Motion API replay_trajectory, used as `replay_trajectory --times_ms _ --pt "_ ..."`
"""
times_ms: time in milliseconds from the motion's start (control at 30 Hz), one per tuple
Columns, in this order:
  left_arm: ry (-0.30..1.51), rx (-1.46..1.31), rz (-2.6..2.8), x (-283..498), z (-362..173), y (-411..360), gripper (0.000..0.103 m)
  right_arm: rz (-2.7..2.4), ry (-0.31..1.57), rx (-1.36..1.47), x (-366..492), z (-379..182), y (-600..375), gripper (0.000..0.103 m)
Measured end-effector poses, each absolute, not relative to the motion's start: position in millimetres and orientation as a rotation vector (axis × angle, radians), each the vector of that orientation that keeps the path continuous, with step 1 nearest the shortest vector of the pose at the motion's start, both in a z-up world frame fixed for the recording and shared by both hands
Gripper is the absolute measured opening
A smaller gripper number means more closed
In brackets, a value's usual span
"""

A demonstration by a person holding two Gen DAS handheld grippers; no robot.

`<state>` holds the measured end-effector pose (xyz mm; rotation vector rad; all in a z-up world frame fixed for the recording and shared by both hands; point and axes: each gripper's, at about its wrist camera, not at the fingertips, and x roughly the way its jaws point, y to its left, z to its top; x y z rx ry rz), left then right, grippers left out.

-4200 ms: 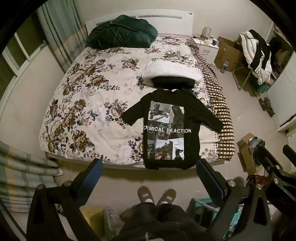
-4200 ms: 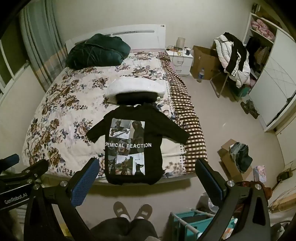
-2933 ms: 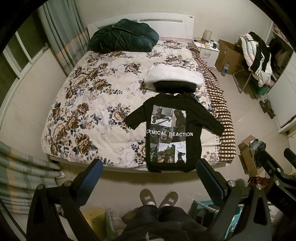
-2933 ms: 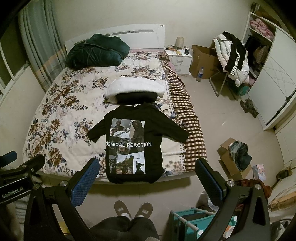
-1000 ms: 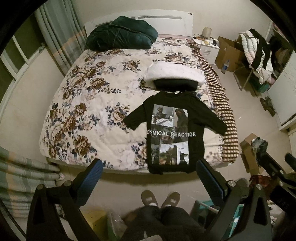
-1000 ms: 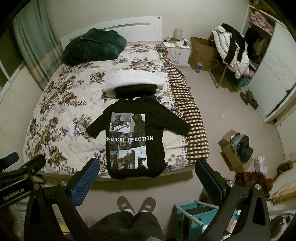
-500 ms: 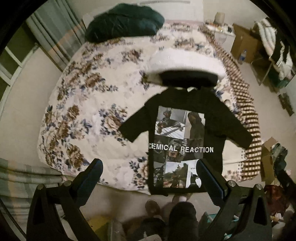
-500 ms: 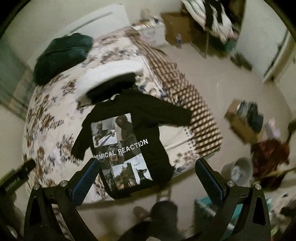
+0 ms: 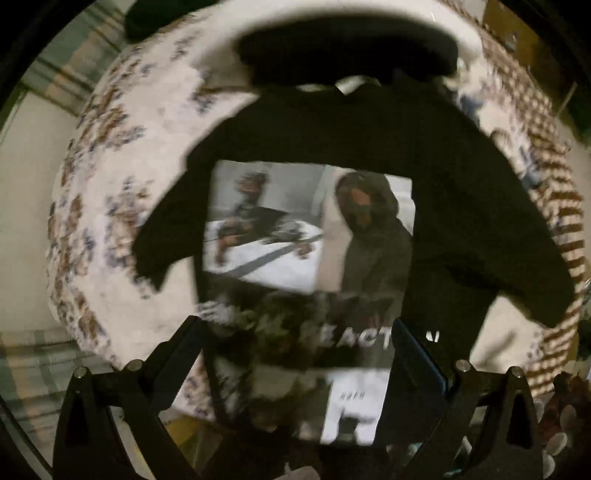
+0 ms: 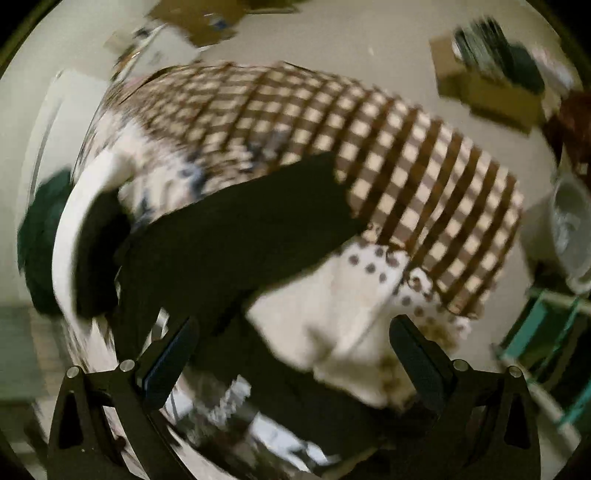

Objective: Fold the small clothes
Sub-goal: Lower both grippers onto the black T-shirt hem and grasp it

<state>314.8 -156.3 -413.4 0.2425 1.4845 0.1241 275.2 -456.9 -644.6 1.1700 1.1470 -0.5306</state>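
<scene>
Black cotton-like fabric fills the middle of the left wrist view: a black T-shirt is spread flat on the bed, with its printed side up. A photo print is seen on it, and under it some white letters, of which only "REACT" can be read because of blur. The collar is turned away from the camera and the hem lies near the foot edge of the bed. Both short sleeves are stretched out to the sides. Just past the collar a dark folded garment is laid, and behind it a white one.

The left tool is held above the lower part of the shirt, with its two fingers wide apart and nothing between them. It cannot be told whether the fingers touch the cloth.

In the right wrist view, which is strongly blurred, the shirt's right sleeve is seen lying across the floral quilt, its end reaching the brown checked blanket on the side of the bed. The right tool is held over the area under this sleeve, also spread wide and empty. A cardboard box is standing on the floor beyond the bed.
</scene>
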Motion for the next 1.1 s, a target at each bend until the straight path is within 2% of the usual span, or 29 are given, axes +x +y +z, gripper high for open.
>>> replay_trajectory --times_ms 133,267,400,533,633,700,733,800,933,1100 --pt "1.495 0.265 0.109 334 -466 -173 0.103 -0.581 1.090 1.271 272 -710 -475 0.103" --pt "1.496 0.293 0.100 354 -512 -184 0.103 -0.583 0.974 1.360 280 -750 -480 0.103" --pt "1.513 0.256 0.106 367 -539 -179 0.103 -0.629 0.835 1.390 289 -754 -477 0.103" --pt "1.500 0.228 0.102 371 -539 -175 0.103 -0.651 0.739 1.407 301 -742 -469 0.100" --pt "1.502 0.221 0.089 375 -535 -172 0.103 -0.680 0.709 1.425 305 -734 -466 0.092" --pt "1.506 0.214 0.085 376 -533 -170 0.103 -0.714 0.715 1.418 308 -730 -465 0.078" --pt "1.511 0.212 0.081 379 -532 -169 0.103 -0.735 0.716 1.409 305 -726 -465 0.074" --pt "1.518 0.210 0.077 381 -530 -165 0.103 -0.776 0.715 1.397 305 -717 -463 0.055" --pt "1.523 0.199 0.077 384 -532 -166 0.103 -0.725 0.718 1.343 312 -705 -464 0.053" --pt "1.516 0.185 0.072 390 -530 -158 0.103 -0.680 0.723 1.393 323 -723 -471 0.052"
